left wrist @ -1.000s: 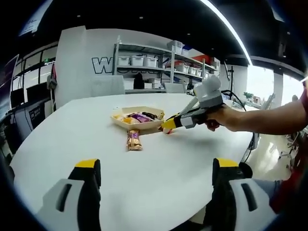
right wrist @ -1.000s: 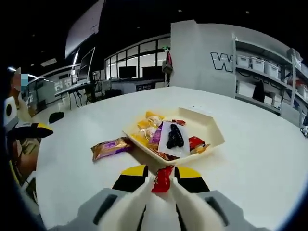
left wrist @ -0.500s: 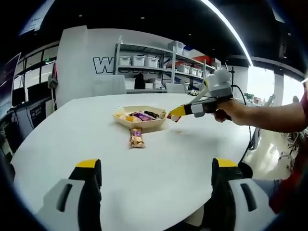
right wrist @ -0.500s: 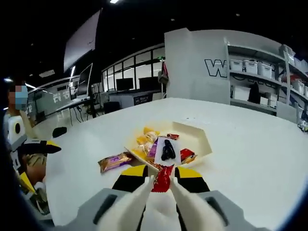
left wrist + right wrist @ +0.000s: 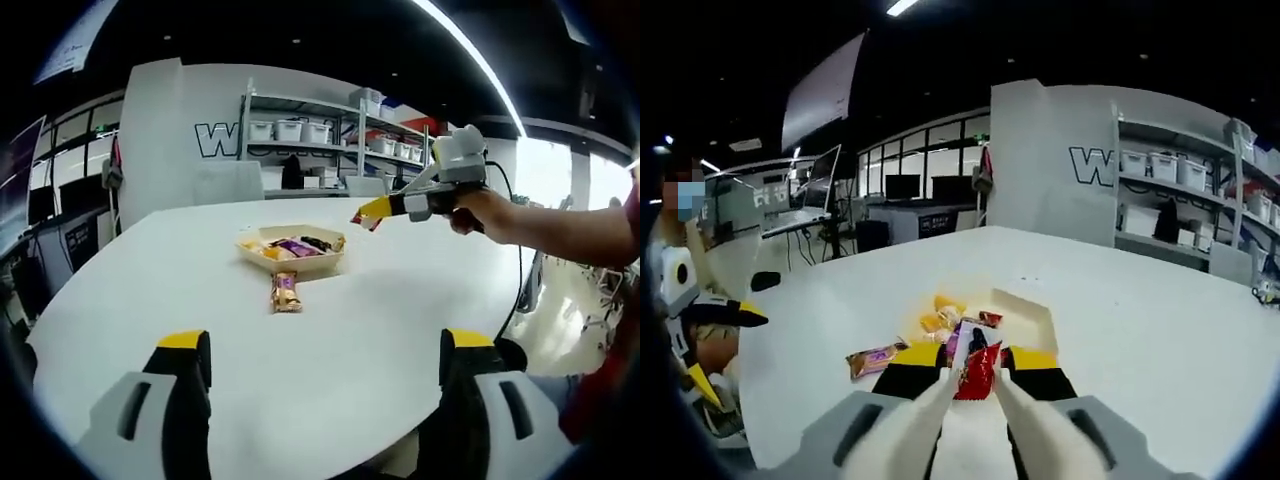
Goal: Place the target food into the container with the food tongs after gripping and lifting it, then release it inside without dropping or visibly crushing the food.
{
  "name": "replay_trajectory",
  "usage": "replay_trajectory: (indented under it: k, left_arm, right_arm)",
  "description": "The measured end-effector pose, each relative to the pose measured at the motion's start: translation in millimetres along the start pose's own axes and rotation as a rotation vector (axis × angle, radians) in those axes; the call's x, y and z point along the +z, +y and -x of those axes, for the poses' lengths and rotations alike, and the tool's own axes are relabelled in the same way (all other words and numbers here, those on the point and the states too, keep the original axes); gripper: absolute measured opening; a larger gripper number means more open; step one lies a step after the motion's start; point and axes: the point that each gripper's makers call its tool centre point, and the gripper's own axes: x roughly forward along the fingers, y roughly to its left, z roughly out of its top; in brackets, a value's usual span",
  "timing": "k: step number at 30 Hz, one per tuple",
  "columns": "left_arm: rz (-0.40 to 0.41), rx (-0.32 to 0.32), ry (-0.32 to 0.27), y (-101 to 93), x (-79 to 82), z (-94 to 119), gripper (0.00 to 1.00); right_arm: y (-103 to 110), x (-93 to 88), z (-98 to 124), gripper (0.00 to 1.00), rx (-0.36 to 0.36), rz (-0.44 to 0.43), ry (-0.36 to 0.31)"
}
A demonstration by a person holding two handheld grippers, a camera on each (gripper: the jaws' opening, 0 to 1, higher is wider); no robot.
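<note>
Right gripper view: fingers (image 5: 942, 395) pinch red snack packet (image 5: 978, 372) above tray (image 5: 1028, 312).

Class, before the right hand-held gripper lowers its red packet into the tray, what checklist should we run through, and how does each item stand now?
1. Red packet pinched in right hand-held gripper: ok.
2. Packet uncrushed: cannot tell.
3. Gripper lifted above the table: ok.
4. Gripper over the tray: not ok, it is off to one side.
5. Bare space in tray: ok.
6. Left hand-held gripper open, away from tray: ok.
</note>
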Motion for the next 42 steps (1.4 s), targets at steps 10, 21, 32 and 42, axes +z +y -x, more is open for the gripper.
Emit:
replay_trajectory:
  k: [10, 21, 32, 42]
  left_arm:
    - [-0.015, 0.018, -0.003, 5.2, 3.3, 7.7, 0.92]
    - [-0.018, 0.019, -0.009, 4.3, 6.2, 10.0, 0.91]
    - [-0.015, 0.023, 0.007, 4.7, 0.7, 6.3, 0.91]
    - [-0.014, 0.039, 0.02, 8.1, -1.6, 8.6, 0.91]
  right_arm:
    - [8.3, 25.5, -3.6, 0.17, 0.021, 0.058, -0.025]
    - [-8.1, -22.1, -15.8, 0.2, 0.038, 0.013, 0.093]
    - [-13.3, -59.6, -32.1, 0.23, 0.086, 0.024, 0.159]
    - [-21.9, -79.6, -45.0, 0.24, 0.083, 0.051, 0.197]
